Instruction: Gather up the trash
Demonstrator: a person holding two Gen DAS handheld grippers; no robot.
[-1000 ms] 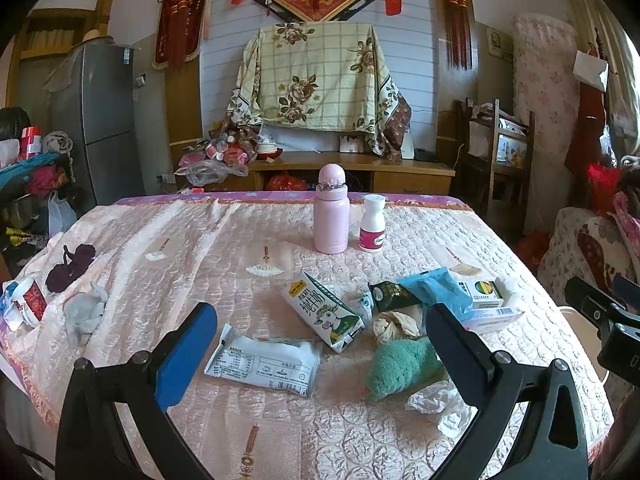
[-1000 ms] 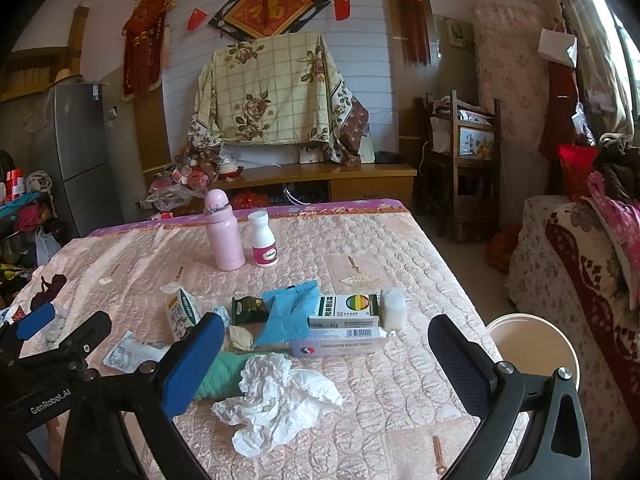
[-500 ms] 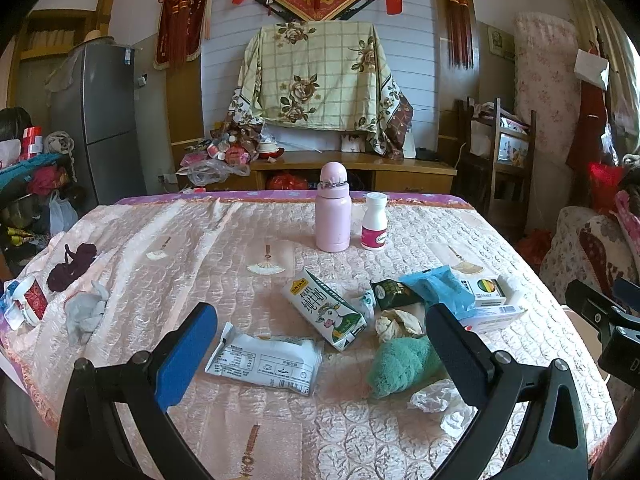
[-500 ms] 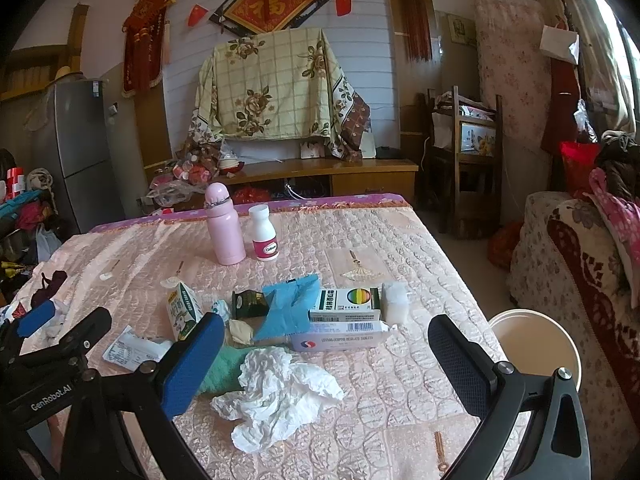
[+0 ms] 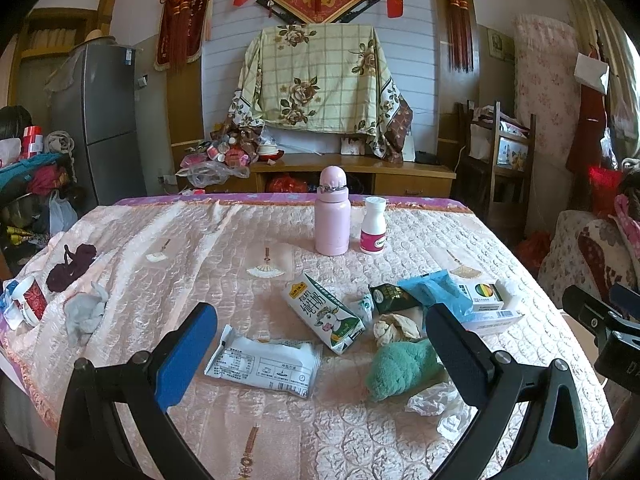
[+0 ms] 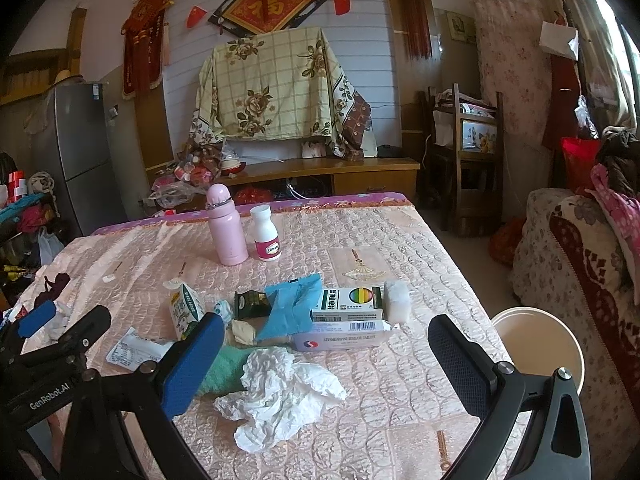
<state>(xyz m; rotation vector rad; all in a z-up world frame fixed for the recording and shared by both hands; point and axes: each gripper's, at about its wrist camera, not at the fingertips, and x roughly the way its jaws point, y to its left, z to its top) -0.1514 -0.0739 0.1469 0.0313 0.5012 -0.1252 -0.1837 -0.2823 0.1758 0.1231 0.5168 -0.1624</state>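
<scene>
Quilted table | pill bottle "Caltrate" | left claw, right claw wide open, empty

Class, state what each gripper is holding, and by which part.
Nothing is held: the left gripper and right gripper are both open above the table.

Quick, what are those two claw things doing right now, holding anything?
Left gripper: open, holding nothing.
Right gripper: open, holding nothing.

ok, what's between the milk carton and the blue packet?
In the left wrist view, between the milk carton and the blue packet: a small dark green sachet and a little crumpled white wrapper.
</scene>
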